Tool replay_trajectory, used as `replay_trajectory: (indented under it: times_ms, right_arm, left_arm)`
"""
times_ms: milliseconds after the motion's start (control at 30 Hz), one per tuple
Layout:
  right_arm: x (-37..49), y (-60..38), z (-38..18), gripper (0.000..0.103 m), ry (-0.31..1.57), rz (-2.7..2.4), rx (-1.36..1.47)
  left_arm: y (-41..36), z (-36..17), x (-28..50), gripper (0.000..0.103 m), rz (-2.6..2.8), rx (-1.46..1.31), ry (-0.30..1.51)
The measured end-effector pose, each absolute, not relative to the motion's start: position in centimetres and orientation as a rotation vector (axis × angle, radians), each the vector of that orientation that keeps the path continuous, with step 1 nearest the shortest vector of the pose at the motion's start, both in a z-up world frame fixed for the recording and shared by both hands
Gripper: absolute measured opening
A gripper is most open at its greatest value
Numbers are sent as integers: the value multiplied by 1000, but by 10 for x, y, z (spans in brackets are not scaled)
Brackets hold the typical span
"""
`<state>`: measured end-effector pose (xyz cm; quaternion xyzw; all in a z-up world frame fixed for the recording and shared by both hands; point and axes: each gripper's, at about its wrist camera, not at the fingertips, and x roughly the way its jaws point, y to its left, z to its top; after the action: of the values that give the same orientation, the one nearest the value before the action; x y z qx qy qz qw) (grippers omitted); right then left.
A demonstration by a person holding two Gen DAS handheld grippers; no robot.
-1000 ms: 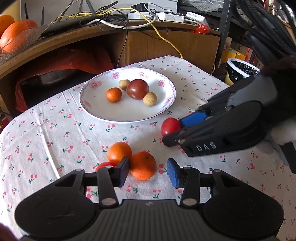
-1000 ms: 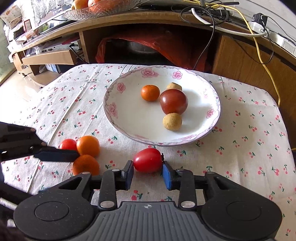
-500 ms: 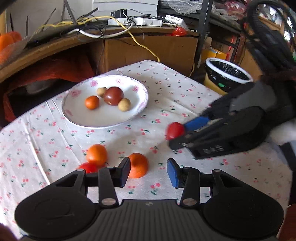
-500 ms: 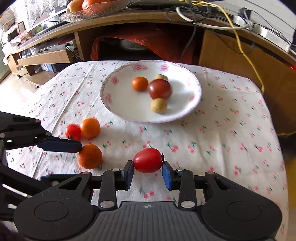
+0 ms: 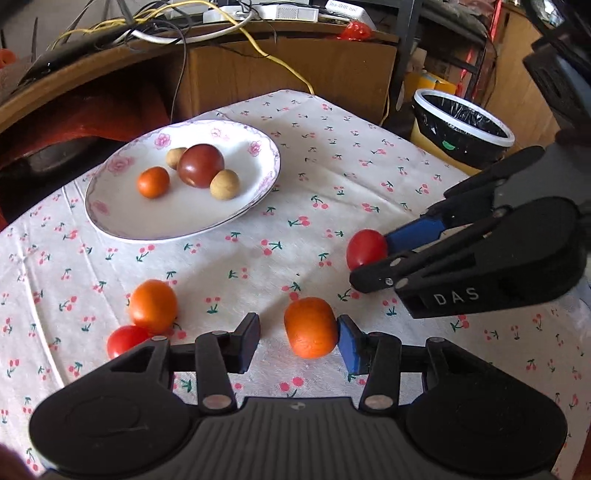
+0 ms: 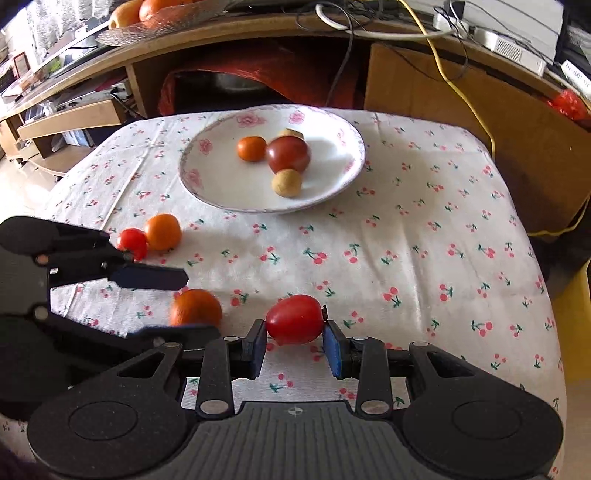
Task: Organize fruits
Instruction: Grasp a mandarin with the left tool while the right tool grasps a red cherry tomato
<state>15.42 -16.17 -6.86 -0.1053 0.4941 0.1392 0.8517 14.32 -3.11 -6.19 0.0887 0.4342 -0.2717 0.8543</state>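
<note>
My right gripper (image 6: 294, 345) is shut on a red tomato (image 6: 294, 319) and holds it above the cloth; it also shows in the left wrist view (image 5: 369, 254) with the tomato (image 5: 365, 248). My left gripper (image 5: 298, 338) is open around an orange mandarin (image 5: 310, 332) that touches its right pad; the mandarin also shows in the right wrist view (image 6: 195, 307). A flowered white plate (image 5: 118, 225) holds a dark tomato (image 5: 200, 165), a small orange (image 5: 153, 181) and two tan fruits. Another mandarin (image 5: 153, 305) and a small red tomato (image 5: 125, 340) lie on the cloth to the left.
The table has a cherry-print cloth (image 5: 332, 177). A lined bin (image 5: 461, 129) stands past the table's right edge. A wooden desk (image 6: 258, 33) with cables and a fruit basket (image 6: 155, 18) stands behind the table.
The left gripper has shifted left, so the mandarin now sits between its fingers by the right pad. The right gripper has pulled back from the plate with the red tomato in it.
</note>
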Motion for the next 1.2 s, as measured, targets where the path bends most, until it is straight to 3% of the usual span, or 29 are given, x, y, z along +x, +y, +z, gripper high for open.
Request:
replay_trajectory:
  times_ms: [633,700,833,1200]
  right_arm:
    - [163,-169,-74,29,1049,324,-241]
    - [164,-169,-74,35,1051,320,-237]
    - [165,-170,-73,36,1050,318,-232]
    - [165,-167,-76,31,1061,318,-247]
  left_arm:
    - [-37,-55,136,52,-584,214,902]
    - [-37,-57,137,52,-579,217,908]
    - [-34,-59,137,52,-559,210,928]
    - [-41,-58,142,38,-565,208,945]
